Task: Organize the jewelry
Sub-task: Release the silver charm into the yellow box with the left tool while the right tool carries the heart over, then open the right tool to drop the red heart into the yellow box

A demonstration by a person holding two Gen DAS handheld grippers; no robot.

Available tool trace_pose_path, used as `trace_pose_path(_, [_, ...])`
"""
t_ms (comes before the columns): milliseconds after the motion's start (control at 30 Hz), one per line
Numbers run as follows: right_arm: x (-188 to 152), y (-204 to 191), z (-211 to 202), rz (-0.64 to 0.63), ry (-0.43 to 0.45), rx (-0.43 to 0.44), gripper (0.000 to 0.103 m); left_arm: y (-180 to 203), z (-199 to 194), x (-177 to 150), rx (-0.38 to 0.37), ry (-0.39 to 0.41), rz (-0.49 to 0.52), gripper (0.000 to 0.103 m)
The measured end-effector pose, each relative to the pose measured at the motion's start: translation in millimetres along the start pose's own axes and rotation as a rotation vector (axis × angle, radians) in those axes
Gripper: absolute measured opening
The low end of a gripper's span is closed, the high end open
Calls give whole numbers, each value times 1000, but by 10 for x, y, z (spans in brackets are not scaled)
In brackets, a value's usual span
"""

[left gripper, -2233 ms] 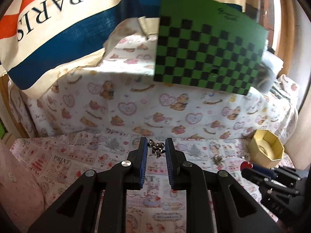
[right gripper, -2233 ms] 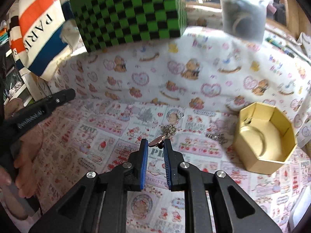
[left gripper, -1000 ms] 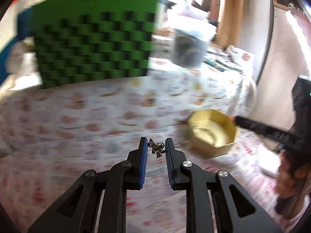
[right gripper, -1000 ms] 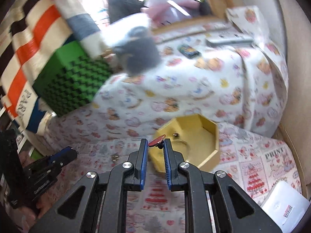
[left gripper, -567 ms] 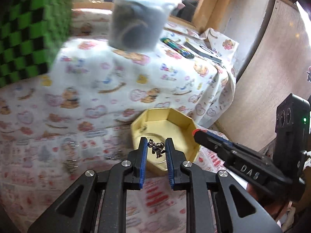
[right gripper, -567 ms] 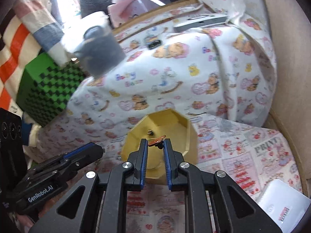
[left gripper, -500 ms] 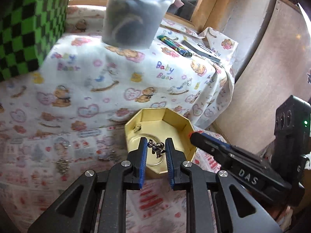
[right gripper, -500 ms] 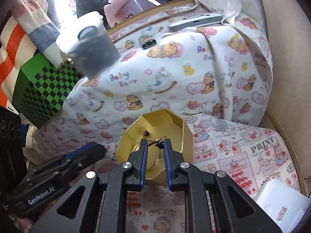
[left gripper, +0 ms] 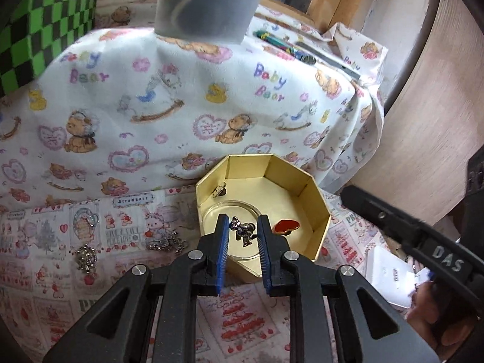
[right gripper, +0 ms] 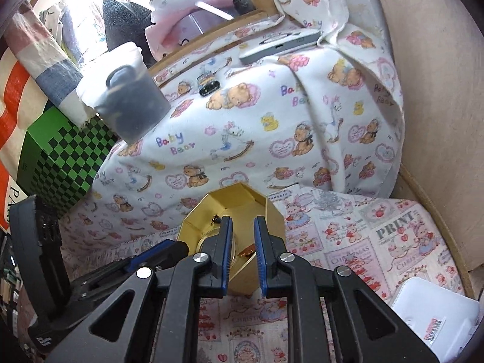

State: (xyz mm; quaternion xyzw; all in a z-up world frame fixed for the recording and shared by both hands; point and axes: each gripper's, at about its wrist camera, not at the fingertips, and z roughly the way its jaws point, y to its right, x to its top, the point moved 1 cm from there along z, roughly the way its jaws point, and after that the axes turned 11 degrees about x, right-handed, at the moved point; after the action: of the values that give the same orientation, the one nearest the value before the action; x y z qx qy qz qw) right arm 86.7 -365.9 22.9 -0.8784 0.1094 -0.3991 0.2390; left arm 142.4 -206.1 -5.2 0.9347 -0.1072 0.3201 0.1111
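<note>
Charm (left gripper: 244,233) between left tongs (left gripper: 242,243), over box (left gripper: 314,211)

One gold octagonal box (left gripper: 314,195). Inside it: one red heart charm (left gripper: 286,226) and one small gold piece (left gripper: 219,189). One silver trinket (left gripper: 243,234) between the left gripper's (left gripper: 242,239) fingers. Three loose silver pieces on the printed cloth (left gripper: 127,224): one ring (left gripper: 90,219), one cluster (left gripper: 85,257), one chain (left gripper: 166,243). Two grippers, the right gripper (right gripper: 243,242) included.

A white cloth printed with bears and hearts (left gripper: 187,106) is draping over a raised ledge. A green-and-black checkered box (right gripper: 69,163) is sitting at the ledge's left end, a translucent grey plastic tub (right gripper: 130,99) is standing on top, and a white card box (right gripper: 438,320) is lying at the patchwork-print sheet's (right gripper: 378,242) right edge.
</note>
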Motion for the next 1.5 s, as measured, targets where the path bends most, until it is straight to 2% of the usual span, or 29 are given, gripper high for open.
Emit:
trace_pose_path(100, [11,7,-37,-7,12,-12,17,37,52,-11,31,-12,31,18])
trace_pose_path(200, [21,18,-48,-7,15,-11,17,24,-8,-20,37,7,45,27])
trace_pose_path(500, [-46,-190,-38,-80,16,3,17,-294,-682,-100,169,198,51,54])
trace_pose_path(767, [-166,-441,-4,-176,14,11,17,-620,-1358,-250,247,381,18,79])
trace_pose_path(933, [-221,-515,50,-205,9,11,17,-823,-1601,-374,302,455,-6,91])
trace_pose_path(1000, [-236,-530,61,-209,7,13,17,-909,-1605,-409,310,441,-8,95])
trace_pose_path(1300, [-280,-570,125,-237,-4,3,18,-1353,-1347,-618,334,374,-102,95])
trace_pose_path(1500, [-316,-597,182,-260,-17,-14,18,-1534,-1187,-678,377,338,-120,95])
